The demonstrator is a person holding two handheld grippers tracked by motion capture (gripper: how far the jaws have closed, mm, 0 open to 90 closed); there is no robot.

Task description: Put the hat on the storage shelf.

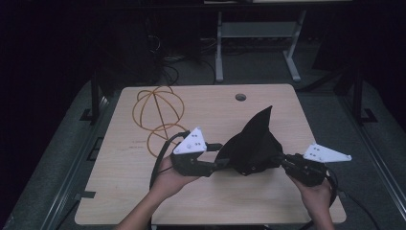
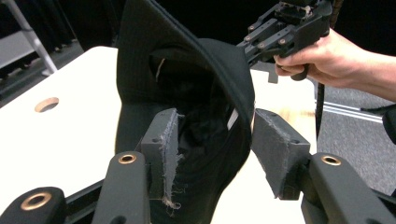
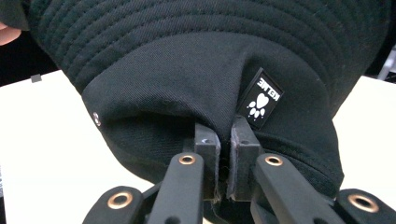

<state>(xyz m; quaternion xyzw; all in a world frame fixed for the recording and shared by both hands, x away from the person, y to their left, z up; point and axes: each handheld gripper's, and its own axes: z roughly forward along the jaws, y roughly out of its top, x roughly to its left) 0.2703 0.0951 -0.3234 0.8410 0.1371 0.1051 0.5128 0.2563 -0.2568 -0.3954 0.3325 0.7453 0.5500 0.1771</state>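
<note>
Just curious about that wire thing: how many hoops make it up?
2, maybe more. A large yellow wire globe of crossing hoops lies at the table's far left; a smaller ring sits nearer, beside the left tool. The globe's own hoops overlap too much to count.

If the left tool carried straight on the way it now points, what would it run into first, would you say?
Most likely the black hat: the left tool stands open with the hat's edge already between its jaws, so it would push deeper into the fabric. The right tool lies farther off.

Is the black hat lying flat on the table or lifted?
Lifted: the black hat hangs between the left tool and right tool, brim pointing up.
</note>
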